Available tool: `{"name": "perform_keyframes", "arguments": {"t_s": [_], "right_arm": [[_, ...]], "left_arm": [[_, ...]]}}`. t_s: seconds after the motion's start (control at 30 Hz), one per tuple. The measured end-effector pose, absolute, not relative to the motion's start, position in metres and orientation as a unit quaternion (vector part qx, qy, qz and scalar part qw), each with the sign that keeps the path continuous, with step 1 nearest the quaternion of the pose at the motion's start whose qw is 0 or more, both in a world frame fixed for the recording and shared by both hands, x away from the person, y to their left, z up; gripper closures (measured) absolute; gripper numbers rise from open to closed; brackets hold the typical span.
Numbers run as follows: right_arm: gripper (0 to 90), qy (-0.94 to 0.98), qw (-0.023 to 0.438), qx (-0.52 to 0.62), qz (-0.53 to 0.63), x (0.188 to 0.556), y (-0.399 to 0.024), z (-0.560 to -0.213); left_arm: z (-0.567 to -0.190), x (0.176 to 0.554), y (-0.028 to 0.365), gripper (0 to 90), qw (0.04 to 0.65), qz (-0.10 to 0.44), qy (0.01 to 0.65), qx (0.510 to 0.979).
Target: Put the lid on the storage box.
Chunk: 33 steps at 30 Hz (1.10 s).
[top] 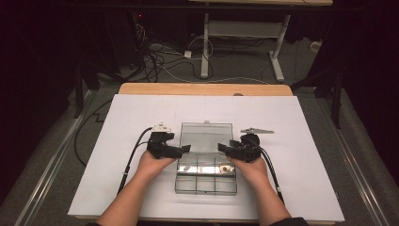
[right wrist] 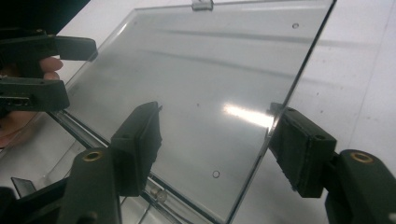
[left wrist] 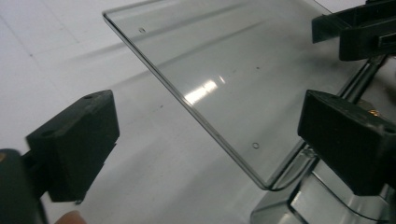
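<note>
A clear plastic compartment box lies on the white sheet, its lid swung open toward the far side. A small tan piece sits in a right-hand compartment. My left gripper is at the lid's left edge near the hinge. In the left gripper view its jaws stand wide, the left gripper straddling the lid's edge without pressing. My right gripper is at the lid's right edge. It is open around that edge of the lid, one jaw over the pane, the other just past it.
The white sheet covers a wooden table whose far edge shows beyond it. Cables and the legs of another table lie on the floor behind. Each gripper's cable trails back beside the forearms.
</note>
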State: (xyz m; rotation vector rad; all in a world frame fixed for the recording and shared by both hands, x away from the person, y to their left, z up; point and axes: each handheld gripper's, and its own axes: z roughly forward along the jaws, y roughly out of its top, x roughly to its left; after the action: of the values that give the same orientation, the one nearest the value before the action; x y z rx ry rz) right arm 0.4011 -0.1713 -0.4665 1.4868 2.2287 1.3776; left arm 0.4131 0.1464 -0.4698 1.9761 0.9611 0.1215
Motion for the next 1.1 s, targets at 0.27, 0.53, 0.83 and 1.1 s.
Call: {"name": "perform_keyframes", "arguments": {"t_s": [0.27, 0.53, 0.83, 1.1], "right_arm": [[45.6, 0.744, 0.118, 0.467, 0.463, 0.392, -0.171, -0.459], [50.7, 0.745, 0.151, 0.452, 0.467, 0.386, -0.17, -0.454], [59.1, 0.751, 0.182, 0.43, 0.467, 0.377, -0.173, -0.448], [67.5, 0.749, 0.199, 0.421, 0.472, 0.37, -0.184, -0.439]], "left_arm": [[-0.467, 0.41, 0.145, 24.7, 0.475, 0.032, 0.362, 0.801], [-0.462, 0.406, 0.143, 36.8, 0.483, 0.042, 0.344, 0.804], [-0.455, 0.399, 0.144, 50.0, 0.484, 0.072, 0.333, 0.806], [-0.453, 0.395, 0.145, 55.2, 0.482, 0.087, 0.329, 0.807]]}}
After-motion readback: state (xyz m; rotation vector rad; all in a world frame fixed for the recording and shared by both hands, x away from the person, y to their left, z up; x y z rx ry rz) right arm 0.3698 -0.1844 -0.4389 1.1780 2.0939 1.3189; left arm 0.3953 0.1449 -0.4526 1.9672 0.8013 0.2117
